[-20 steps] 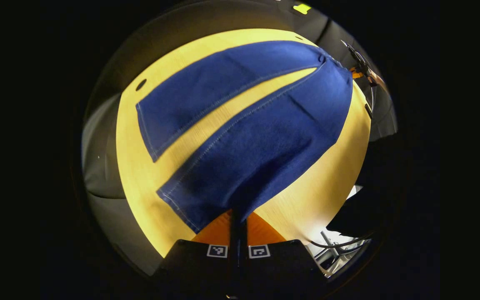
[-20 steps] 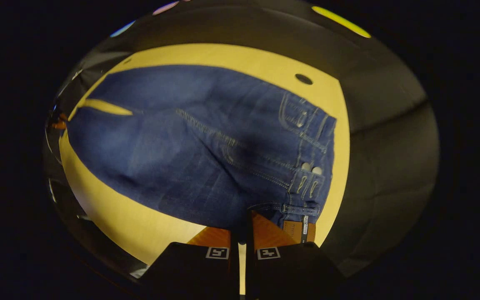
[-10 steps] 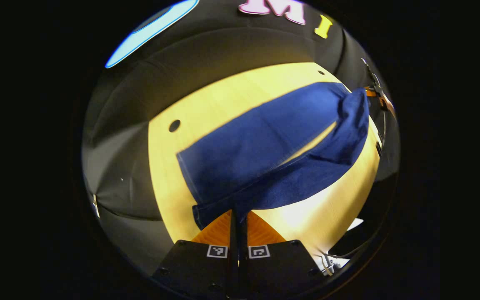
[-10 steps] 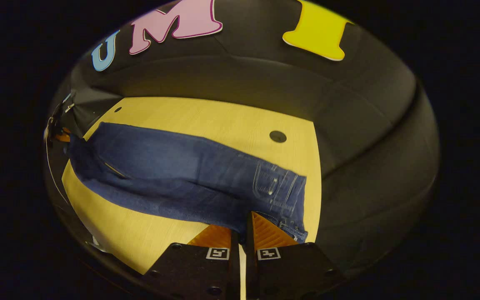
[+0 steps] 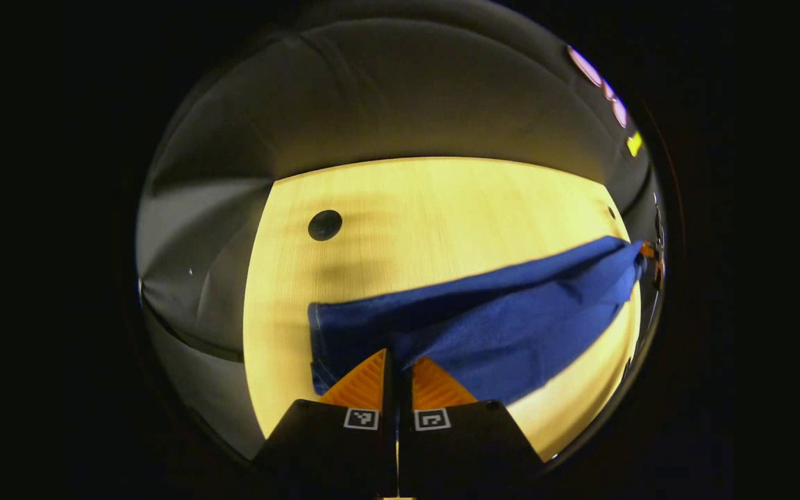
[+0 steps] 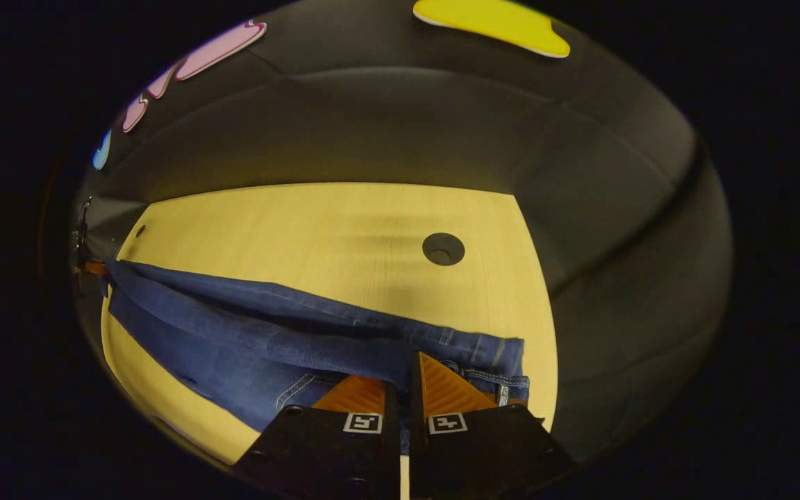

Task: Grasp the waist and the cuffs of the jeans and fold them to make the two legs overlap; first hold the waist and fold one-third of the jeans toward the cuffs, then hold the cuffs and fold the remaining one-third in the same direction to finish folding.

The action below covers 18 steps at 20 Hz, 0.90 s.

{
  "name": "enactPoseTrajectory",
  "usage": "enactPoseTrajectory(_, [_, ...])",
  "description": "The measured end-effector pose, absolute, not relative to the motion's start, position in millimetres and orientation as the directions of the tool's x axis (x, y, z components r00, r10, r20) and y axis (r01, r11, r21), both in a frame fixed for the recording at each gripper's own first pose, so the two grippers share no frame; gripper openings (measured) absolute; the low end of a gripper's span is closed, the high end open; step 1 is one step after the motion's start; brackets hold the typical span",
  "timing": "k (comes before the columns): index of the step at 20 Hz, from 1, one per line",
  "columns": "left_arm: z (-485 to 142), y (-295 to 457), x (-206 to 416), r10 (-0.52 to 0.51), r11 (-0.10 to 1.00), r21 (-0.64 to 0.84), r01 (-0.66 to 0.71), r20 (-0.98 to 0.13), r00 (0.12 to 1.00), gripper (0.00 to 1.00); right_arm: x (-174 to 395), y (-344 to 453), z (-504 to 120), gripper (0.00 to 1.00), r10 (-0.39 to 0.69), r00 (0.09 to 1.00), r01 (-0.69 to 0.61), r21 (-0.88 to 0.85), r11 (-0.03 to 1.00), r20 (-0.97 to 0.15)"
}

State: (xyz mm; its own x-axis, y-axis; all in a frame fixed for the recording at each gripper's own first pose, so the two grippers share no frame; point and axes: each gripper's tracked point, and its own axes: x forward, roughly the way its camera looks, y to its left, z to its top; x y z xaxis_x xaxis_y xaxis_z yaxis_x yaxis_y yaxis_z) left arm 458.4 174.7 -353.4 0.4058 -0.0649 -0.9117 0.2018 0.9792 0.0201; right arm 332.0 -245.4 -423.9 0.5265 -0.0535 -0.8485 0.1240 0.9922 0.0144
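Blue jeans (image 5: 483, 326) lie folded lengthwise on the light wooden table, one leg carried over the other. My left gripper (image 5: 396, 361) is shut on the cuff end at the bottom of the left gripper view. In the right gripper view the jeans (image 6: 254, 340) stretch away to the left, and my right gripper (image 6: 400, 371) is shut on the waist end beside the belt loops (image 6: 497, 354). Far off at the right edge of the left gripper view the right gripper (image 5: 650, 253) shows small at the waist. The left gripper (image 6: 87, 267) appears tiny at the far cuff end.
The wooden table (image 5: 442, 208) has a round dark cable hole (image 5: 324, 225) near the cuff end and another hole (image 6: 443, 248) near the waist end. Black cloth walls (image 6: 407, 125) stand close behind the table's far edge.
Both grippers have carried the near leg and waist edge up and over toward the far side. The two spread legs now overlap, and both views have tipped toward the wall.
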Motion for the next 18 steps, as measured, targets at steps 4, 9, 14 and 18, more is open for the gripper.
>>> enactPoseTrajectory(4, [-359, 201, 475, 0.03, 0.985, 0.102, 0.14, -0.897, 0.441, 0.25, 347, -254, -450, 0.16, -0.073, 0.517, 0.195, 0.035, 0.98, -0.853])
enactPoseTrajectory(9, [-333, 226, 489, 0.173, 0.982, 0.185, -0.034, -0.82, 0.546, 0.79, 354, -262, -443, 0.63, -0.102, 0.548, 0.206, 0.016, 0.978, -0.83])
enactPoseTrajectory(14, [-311, 222, 498, 0.269, 0.958, 0.27, -0.095, -0.733, 0.625, 0.82, 342, -271, -402, 1.0, -0.112, 0.602, 0.175, -0.006, 0.985, -0.79])
enactPoseTrajectory(18, [-296, 208, 487, 0.183, 0.977, 0.207, -0.045, -0.72, 0.67, 0.82, 326, -263, -359, 1.0, -0.096, 0.655, 0.202, 0.052, 0.978, -0.75])
